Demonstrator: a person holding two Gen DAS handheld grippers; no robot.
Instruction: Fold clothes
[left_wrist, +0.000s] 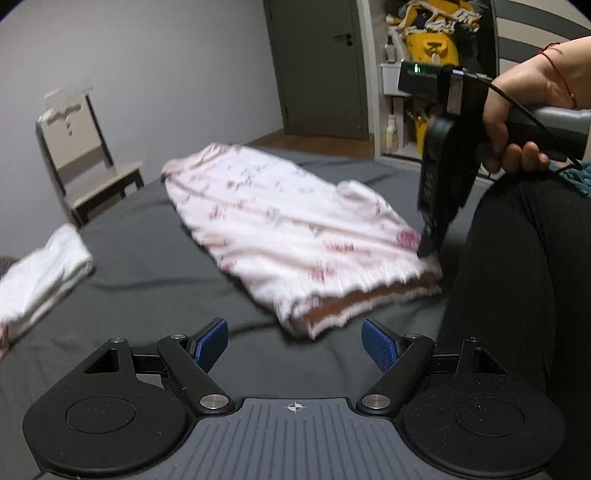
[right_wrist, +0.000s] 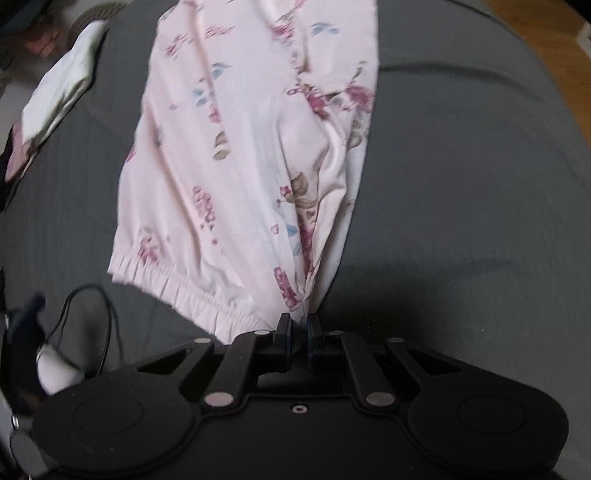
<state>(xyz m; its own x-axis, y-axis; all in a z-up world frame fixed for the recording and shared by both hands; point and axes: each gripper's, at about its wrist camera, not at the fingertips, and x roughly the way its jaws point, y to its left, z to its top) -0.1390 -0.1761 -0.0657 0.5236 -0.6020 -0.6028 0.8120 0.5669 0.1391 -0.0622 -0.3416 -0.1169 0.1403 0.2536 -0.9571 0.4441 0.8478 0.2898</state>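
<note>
A pale pink floral garment (left_wrist: 288, 225) with an elastic waistband lies spread on the dark grey bed (left_wrist: 140, 258). My left gripper (left_wrist: 295, 345) is open just short of its near edge, blue pads (left_wrist: 210, 343) apart with nothing between them. In the left wrist view my right gripper (left_wrist: 428, 245), held by a hand (left_wrist: 524, 107), pinches the garment's right corner. The right wrist view shows the right gripper (right_wrist: 298, 325) shut on a bunched fold of the floral garment (right_wrist: 243, 147) beside the gathered waistband (right_wrist: 177, 284).
A folded white cloth (left_wrist: 40, 273) lies at the bed's left side, also visible as white cloth (right_wrist: 62, 85). A chair (left_wrist: 85, 147) stands beyond the bed, a grey door (left_wrist: 321, 66) and cluttered shelves behind. The person's black-clad leg (left_wrist: 517, 280) is at right.
</note>
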